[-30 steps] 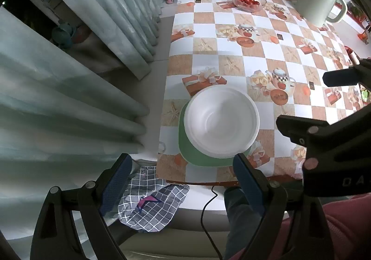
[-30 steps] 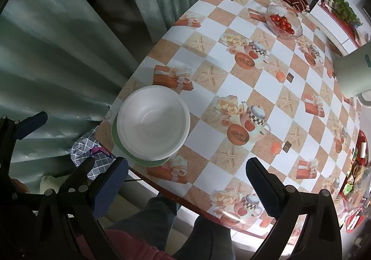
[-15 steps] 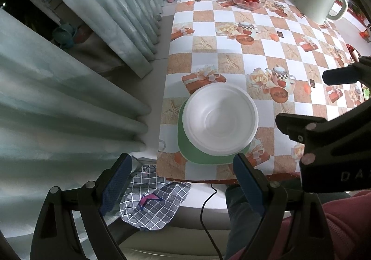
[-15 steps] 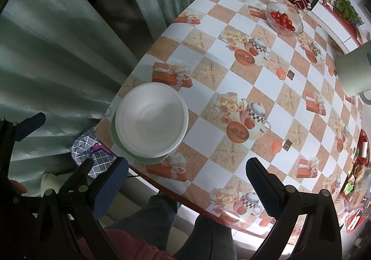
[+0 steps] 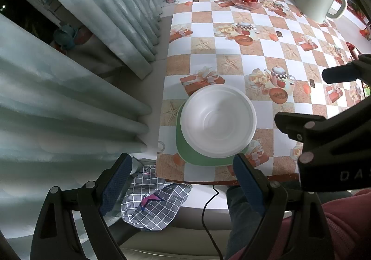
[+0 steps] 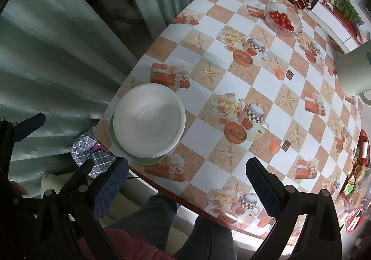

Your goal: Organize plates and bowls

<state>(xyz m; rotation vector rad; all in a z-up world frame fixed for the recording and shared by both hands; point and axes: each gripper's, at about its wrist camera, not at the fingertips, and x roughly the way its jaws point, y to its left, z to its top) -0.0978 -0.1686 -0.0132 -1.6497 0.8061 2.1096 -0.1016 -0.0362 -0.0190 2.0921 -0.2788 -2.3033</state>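
Resting on green plate [image 5: 185, 151] at bench [image 5: 231, 35] corner: white bowl [image 5: 218, 121]. Left tongs [image 5: 182, 181] wide, empty; right tongs [image 6: 185, 181] wide, empty, above.

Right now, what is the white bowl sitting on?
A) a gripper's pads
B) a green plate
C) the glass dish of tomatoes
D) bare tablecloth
B: the white bowl rests on the green plate, whose rim shows under its near side; both grippers stand open and clear of it.
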